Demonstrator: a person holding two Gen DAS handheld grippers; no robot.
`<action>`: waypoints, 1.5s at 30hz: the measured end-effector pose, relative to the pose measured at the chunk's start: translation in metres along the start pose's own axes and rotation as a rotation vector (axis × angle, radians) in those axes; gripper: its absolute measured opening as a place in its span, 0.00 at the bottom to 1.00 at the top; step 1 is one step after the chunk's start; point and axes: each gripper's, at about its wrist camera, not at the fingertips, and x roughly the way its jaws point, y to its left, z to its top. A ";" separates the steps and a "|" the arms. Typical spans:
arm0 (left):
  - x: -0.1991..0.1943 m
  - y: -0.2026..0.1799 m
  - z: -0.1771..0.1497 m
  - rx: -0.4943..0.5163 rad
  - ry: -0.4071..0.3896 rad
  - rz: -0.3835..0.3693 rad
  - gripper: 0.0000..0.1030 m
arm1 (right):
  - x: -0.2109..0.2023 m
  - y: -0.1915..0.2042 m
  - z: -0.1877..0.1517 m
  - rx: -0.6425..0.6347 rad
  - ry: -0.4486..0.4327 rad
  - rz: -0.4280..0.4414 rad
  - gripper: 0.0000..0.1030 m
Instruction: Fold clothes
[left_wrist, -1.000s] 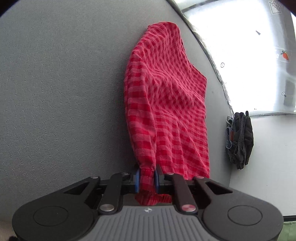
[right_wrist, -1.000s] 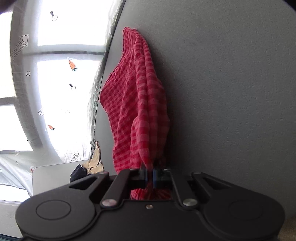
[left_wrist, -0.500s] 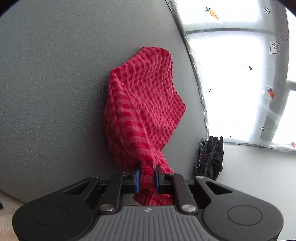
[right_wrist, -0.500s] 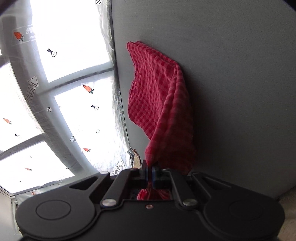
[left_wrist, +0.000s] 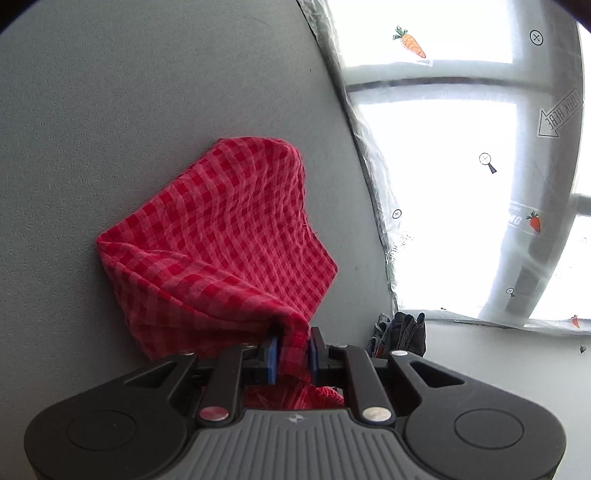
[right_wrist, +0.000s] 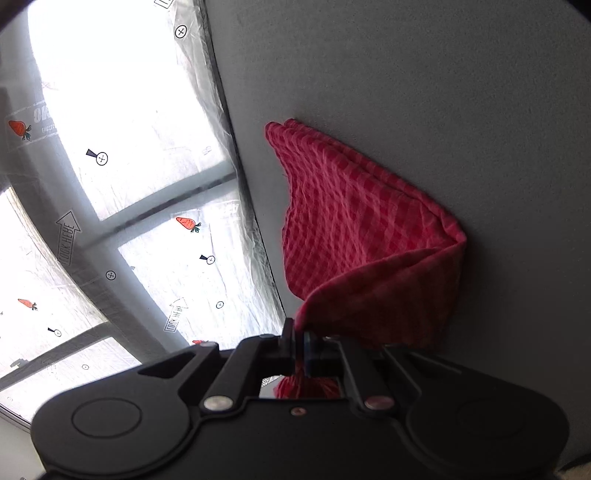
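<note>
Blown-out daylight floods through the window (left_wrist: 443, 206) — fisheye edges bend, dark corners vignette.

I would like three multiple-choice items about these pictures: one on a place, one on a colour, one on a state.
1. The pile of dark clothes in the left wrist view lies
A. beneath the window
B. on the checked cloth
C. inside a gripper

2. The red-and-pink checked cloth rests on a surface that is
A. grey
B. brown
C. green

3. The left hand-held gripper and right hand-held gripper are
A. both open
B. both shut on the cloth
C. one open, one shut

Answers: 1 A, it sits under the bright panes; 2 A, plain grey felt-like ground; 3 B, fabric is pinched between each pair of pads.
</note>
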 end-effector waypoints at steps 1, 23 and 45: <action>0.005 -0.002 0.005 -0.001 -0.004 0.004 0.16 | 0.006 0.001 0.007 0.012 -0.001 -0.001 0.04; 0.114 -0.039 0.121 0.069 -0.058 0.098 0.34 | 0.116 0.021 0.127 0.134 -0.051 -0.082 0.24; 0.136 -0.057 0.087 0.532 -0.132 0.415 0.42 | 0.144 0.036 0.112 -0.105 -0.017 -0.189 0.24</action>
